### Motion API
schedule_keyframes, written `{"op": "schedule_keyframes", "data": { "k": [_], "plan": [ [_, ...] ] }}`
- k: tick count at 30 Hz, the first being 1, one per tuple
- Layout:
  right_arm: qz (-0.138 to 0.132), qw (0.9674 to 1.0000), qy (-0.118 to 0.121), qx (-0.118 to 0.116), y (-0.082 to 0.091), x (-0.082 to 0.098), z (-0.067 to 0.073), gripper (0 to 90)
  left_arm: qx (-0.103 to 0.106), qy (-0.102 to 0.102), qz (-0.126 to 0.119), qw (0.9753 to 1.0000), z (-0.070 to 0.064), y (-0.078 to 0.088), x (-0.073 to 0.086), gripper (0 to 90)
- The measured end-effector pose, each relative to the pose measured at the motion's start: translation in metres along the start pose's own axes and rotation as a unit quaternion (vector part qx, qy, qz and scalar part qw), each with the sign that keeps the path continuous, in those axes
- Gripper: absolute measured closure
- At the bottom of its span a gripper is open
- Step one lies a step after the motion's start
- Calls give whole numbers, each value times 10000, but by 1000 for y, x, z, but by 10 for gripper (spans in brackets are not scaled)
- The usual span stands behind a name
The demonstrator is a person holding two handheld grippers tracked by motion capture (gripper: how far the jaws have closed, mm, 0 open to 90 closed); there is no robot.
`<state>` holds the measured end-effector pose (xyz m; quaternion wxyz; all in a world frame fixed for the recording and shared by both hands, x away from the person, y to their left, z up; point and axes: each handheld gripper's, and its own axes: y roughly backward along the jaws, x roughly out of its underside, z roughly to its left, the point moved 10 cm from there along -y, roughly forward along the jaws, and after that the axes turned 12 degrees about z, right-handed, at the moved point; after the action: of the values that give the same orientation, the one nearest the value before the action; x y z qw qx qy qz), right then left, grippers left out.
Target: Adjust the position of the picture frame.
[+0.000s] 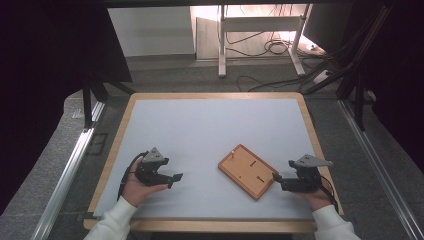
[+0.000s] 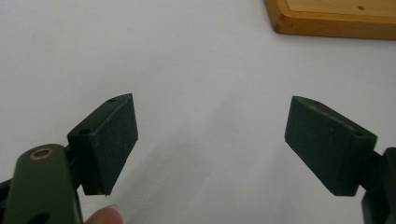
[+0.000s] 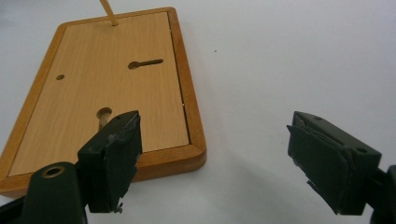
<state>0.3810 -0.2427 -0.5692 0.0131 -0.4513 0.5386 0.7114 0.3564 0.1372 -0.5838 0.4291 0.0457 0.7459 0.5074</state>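
One wooden board (image 1: 248, 171) lies flat on the white tabletop (image 1: 210, 125), turned at a slant, toward the near right side between the two claws. It is a flat rectangle with a raised, rounded frame of darker honey-coloured wood around a paler, smooth panel. The panel carries two keyhole-shaped slots, one small round hole, and one thin wooden peg (image 3: 108, 12) standing up near the far edge. The tabletop itself is matte and pale, edged by a light wood rim. The left claw (image 1: 176, 178) rests on the tabletop well apart from the board, its two black jaws spread wide with nothing between them; a fingertip (image 2: 105, 215) shows at the bottom of the left gripper view, and a corner of the board sits far ahead. The right claw (image 1: 275, 179) lies just beside the board's near right corner, jaws also wide apart and gripping nothing; one jaw's dark pad is scuffed and overlaps the board's frame in the right gripper view. Nothing lies between either claw and the board. Beyond the tabletop stand metal legs (image 1: 222, 40) and loose cables (image 1: 272, 47) on the floor.
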Motion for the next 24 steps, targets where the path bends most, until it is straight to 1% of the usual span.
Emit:
{"op": "schedule_keyframes", "data": {
  "k": [3,4,6,9,10,13,14,15,17,19,20,21,23,24],
  "plan": [
    [-6,10000,33,-24,-1,-1,0,182,1,40,15,10000,2,-1,3,174],
    [-12,10000,58,-79,-1,-1,0,185,-14,66,21,10000,3,-1,4,175],
    [-6,9999,99,-80,-1,-1,1,187,-30,41,29,10000,3,-1,5,175],
    [-45,9996,247,-87,0,-4,5,202,-92,-106,57,9999,0,0,7,177],
    [-45,9996,247,-87,0,-4,5,202,-92,-106,57,9999,0,0,7,177],
    [-72,9993,345,-86,2,-7,13,205,-50,-57,6,10000,-3,2,7,177],
    [-66,9992,380,-97,2,-7,15,217,-38,-65,-1,10000,-4,2,7,178],
    [-59,9988,470,-121,1,-8,19,234,-47,-116,24,9999,-4,1,8,180],
    [-54,9988,473,-145,1,-9,20,242,-47,-126,42,9999,-4,-1,7,180],
    [-44,9983,540,-208,-3,-15,23,270,-44,-129,80,9999,-3,-3,7,179],
    [-44,9983,540,-208,-3,-15,23,270,-29,-108,92,9999,-3,-4,8,179],
    [-68,9982,538,-265,-6,-21,26,289,-11,-97,115,9999,-3,-5,8,179],
    [-85,9980,538,-305,-8,-24,28,299,8,-93,115,9999,-3,-5,8,179],
    [-98,9977,582,-343,-11,-29,31,308,21,-91,109,9999,-3,-6,7,179]
  ]
}}
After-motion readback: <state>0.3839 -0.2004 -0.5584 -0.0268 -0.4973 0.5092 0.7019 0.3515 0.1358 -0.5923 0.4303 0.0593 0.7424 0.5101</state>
